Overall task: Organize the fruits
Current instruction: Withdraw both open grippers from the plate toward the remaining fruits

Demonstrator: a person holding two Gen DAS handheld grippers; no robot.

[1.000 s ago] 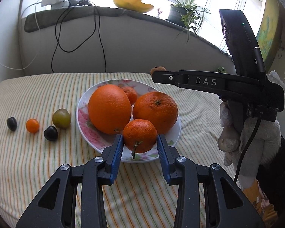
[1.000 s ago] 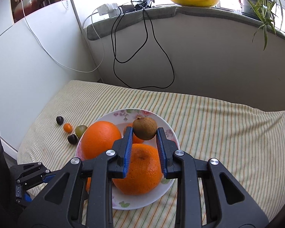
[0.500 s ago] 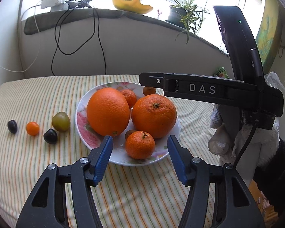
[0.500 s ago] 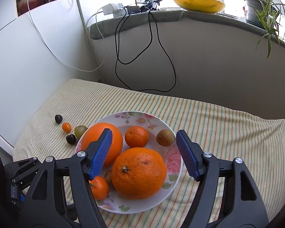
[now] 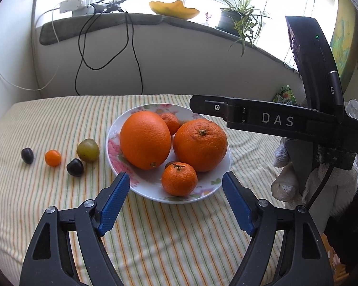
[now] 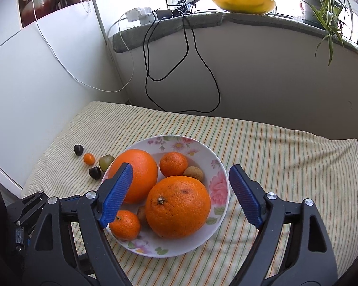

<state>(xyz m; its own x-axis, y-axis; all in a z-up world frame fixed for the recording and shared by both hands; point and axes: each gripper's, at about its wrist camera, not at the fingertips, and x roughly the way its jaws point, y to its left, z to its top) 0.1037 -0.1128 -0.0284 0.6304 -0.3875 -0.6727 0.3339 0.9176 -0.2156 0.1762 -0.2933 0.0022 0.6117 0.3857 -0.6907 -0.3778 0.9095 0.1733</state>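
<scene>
The plate (image 6: pixel 218 166) in the middle of the striped cloth (image 6: pixel 274 143) holds two big oranges (image 6: pixel 177 206), two little ones and a small brown fruit (image 6: pixel 193 173). Four tiny fruits (image 5: pixel 88 150) lie beside it. The left gripper (image 5: pixel 176 196) and right gripper (image 6: pixel 181 188) are both wide apart, holding nothing.

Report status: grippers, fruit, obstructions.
Left gripper open, empty. Right gripper open, empty, above the plate. Four small fruits on the cloth left of the plate. Right gripper body overhangs the plate's far side.
</scene>
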